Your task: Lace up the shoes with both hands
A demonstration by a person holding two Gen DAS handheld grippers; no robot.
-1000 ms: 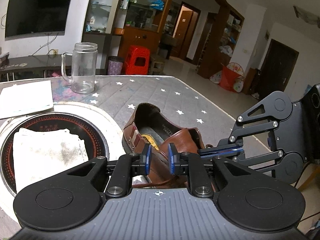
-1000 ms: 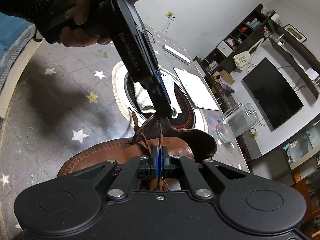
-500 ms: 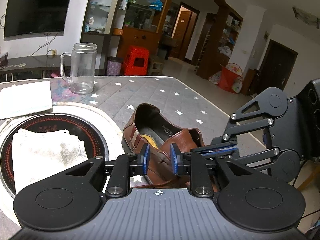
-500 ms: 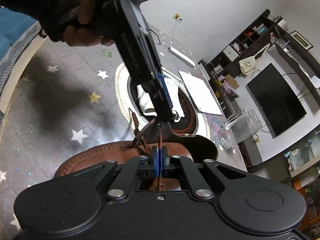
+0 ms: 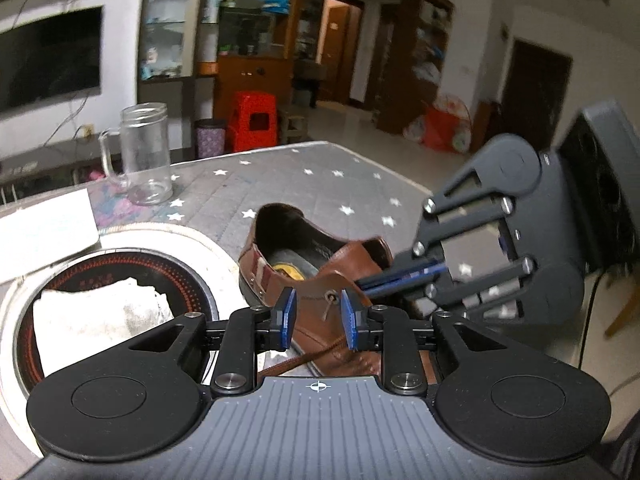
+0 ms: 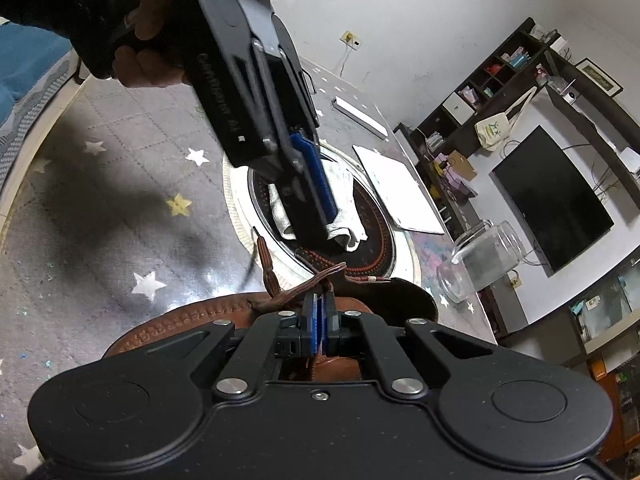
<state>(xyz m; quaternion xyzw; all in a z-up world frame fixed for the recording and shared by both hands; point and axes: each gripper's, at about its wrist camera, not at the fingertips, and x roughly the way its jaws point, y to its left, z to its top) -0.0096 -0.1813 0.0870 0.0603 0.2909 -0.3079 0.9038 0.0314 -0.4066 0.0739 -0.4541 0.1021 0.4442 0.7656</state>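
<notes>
On the star-printed grey table cover (image 5: 280,184), just beside the round cooktop (image 5: 120,264) set into the table, I see the brown leather shoe (image 5: 320,280) lying with its heel opening turned away from my left camera. My left gripper (image 5: 318,318) stands with its blue pads parted, empty, the shoe's side flap showing in the gap between them; a strand of brown lace (image 5: 316,356) runs under it. From the right wrist view that same left gripper (image 6: 310,184) hangs above the shoe, clear of it, with a person's hand (image 6: 148,56) in a dark sleeve wrapped round its grip.

My right gripper (image 6: 319,330) is pinched tight on the brown shoelace (image 6: 296,292) — the lace rises out of the shoe (image 6: 192,320) between the blue pads and fans out just above them, one loose end (image 6: 266,260) sticking up toward the cooktop (image 6: 372,248). In the left view the right gripper (image 5: 404,276) reaches in from the side, its closed tips at the shoe's upper edge.

A crumpled white cloth (image 5: 96,316) lies on the cooktop. Farther back stand a clear glass mug (image 5: 146,160) and a white sheet of paper (image 5: 44,228) — both well apart from the shoe.
</notes>
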